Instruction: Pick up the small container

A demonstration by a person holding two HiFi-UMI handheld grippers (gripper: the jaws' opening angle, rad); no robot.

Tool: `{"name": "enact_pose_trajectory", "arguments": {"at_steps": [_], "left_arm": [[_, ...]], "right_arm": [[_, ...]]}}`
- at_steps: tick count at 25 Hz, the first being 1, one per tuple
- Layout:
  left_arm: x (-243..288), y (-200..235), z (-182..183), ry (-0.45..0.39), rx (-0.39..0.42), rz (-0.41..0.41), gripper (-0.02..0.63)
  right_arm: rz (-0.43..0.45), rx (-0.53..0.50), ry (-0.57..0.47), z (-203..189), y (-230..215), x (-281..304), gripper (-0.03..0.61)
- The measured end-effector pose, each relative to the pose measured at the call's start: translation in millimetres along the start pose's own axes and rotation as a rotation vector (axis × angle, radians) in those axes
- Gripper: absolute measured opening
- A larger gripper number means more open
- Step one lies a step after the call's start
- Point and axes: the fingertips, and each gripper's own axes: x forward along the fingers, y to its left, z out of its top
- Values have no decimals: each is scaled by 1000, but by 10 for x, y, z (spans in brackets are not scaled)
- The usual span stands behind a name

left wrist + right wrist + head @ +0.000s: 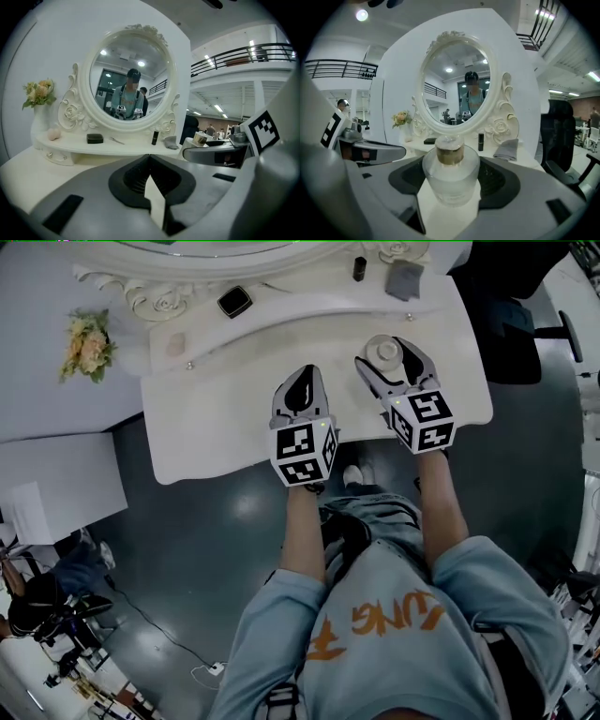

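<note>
The small container [383,351] [451,174] is a frosted glass jar with a gold neck and a round stopper. It stands on the white dressing table [216,418] at the right. My right gripper [386,343] [451,161] is shut on it, its dark pads against the jar's two sides. My left gripper [305,373] [150,160] hovers over the table's middle, to the left of the jar. It is shut and holds nothing; only a thin sliver of table shows between its jaws.
On the raised back shelf lie a black compact [234,302], a dark tube [359,268], a grey cloth [405,279] and a pink lump [175,343]. An oval mirror [131,79] stands behind. Flowers [87,343] are far left, and a black chair [511,324] is at right.
</note>
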Motion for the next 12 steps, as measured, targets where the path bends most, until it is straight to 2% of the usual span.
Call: {"name": "enact_pose_trajectory", "arguments": {"at_steps": [6,12], "left_arm": [[56,-487,413,-93,64,-56,21],[56,-867,738,-145,107,-101,21]], "right_arm": [[-74,-35,-95,383,-377,-462,330],[-116,-60,-139,612,-594,-819,330]]}}
